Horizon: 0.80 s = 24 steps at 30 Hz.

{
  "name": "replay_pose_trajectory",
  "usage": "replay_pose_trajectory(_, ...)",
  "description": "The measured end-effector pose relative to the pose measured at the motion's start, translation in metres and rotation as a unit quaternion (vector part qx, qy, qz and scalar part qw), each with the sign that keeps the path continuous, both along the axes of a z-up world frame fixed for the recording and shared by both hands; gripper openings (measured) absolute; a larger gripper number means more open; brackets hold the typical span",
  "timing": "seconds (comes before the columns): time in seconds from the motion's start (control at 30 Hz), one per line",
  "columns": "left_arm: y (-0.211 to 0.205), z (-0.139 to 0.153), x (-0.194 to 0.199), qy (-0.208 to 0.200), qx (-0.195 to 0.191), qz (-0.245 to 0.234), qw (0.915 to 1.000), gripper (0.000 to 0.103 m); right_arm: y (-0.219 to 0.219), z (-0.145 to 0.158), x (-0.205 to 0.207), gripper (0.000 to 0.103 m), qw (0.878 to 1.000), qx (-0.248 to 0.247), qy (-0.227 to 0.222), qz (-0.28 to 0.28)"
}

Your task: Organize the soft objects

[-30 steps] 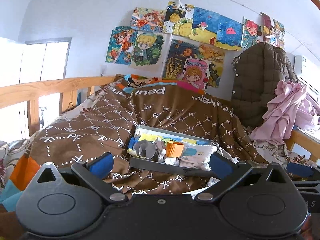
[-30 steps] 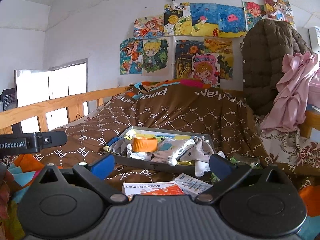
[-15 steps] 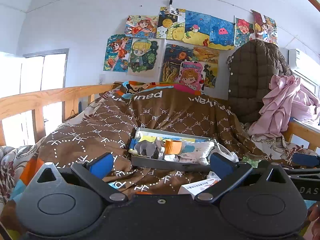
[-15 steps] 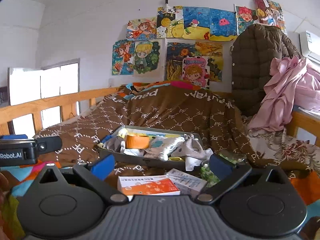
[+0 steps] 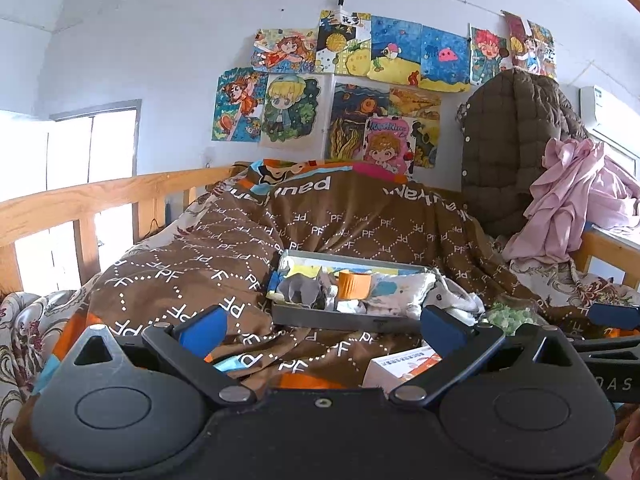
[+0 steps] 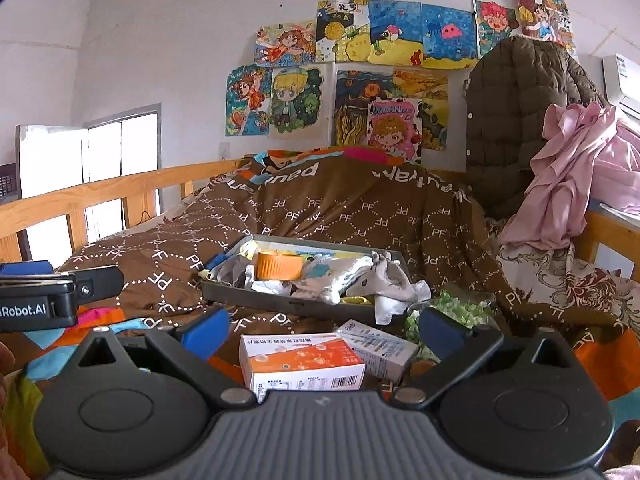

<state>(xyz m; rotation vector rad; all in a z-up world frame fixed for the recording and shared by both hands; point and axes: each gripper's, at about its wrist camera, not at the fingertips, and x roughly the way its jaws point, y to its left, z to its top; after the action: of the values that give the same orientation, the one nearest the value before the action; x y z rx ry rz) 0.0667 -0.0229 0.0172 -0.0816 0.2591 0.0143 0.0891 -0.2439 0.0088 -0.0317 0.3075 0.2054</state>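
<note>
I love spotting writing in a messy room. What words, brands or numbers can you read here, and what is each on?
"Robot.AI": on the left tool, its side body at the right wrist view's left edge.
"PF": repeated across the brown blanket.
"MORNING": apparently, on the pink cartoon poster.
"DAS": on the right tool, cut off.
Orange-and-white box: print and barcode too small.
Grey-white box: unreadable.

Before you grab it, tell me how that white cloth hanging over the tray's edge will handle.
The white cloth looks crumpled and limp, so it will likely flop and drape. It overhangs the tray, so it may drag neighbours.
</note>
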Motion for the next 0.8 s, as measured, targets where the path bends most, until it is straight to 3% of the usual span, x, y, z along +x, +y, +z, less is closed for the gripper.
replay_pose_trajectory(0.8, 0.0011, -0.0032, 0.0044, 0.013, 0.004, 0.006, 0.9999, 0.102, -0.0006, -0.004, 0.0034, 0.103, 1.0, -0.003, 0.013, 0.011)
